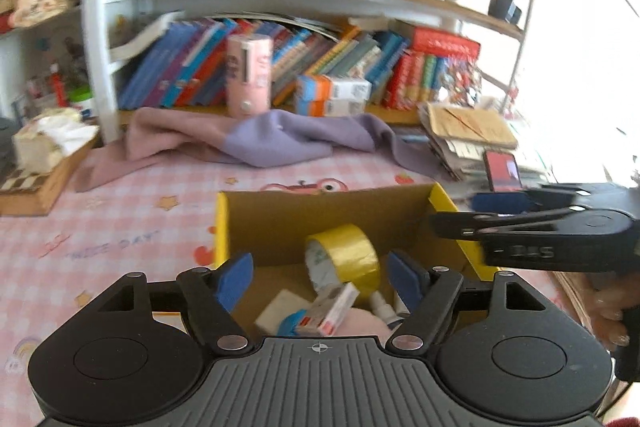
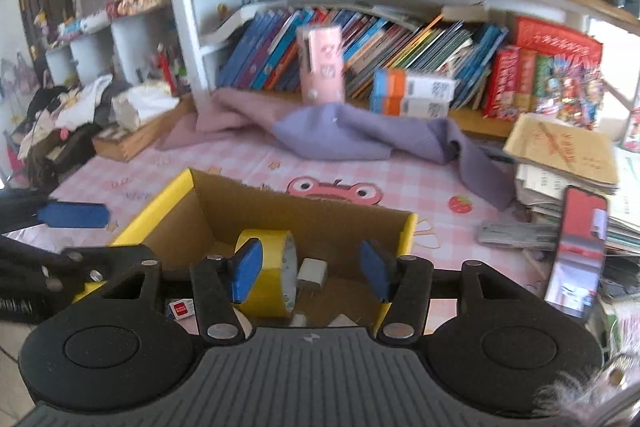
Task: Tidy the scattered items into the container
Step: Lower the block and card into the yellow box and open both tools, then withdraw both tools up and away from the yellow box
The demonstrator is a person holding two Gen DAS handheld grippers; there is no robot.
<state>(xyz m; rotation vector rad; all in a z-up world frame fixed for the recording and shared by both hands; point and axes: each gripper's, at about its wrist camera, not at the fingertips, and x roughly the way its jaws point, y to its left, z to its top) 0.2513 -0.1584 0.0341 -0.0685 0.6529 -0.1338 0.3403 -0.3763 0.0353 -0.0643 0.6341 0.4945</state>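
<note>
A yellow-edged cardboard box stands on the pink checked tablecloth. Inside it are a yellow tape roll, a small red and white carton, a white block, a small white bottle and something pink. My left gripper is open and empty over the box's near side. My right gripper is open and empty over the box; in the left wrist view it shows side-on over the right wall.
A purple and pink cloth lies behind the box. A pink cylinder and bookshelf stand at the back. A phone and paper stack lie at the right. A wooden tray sits left.
</note>
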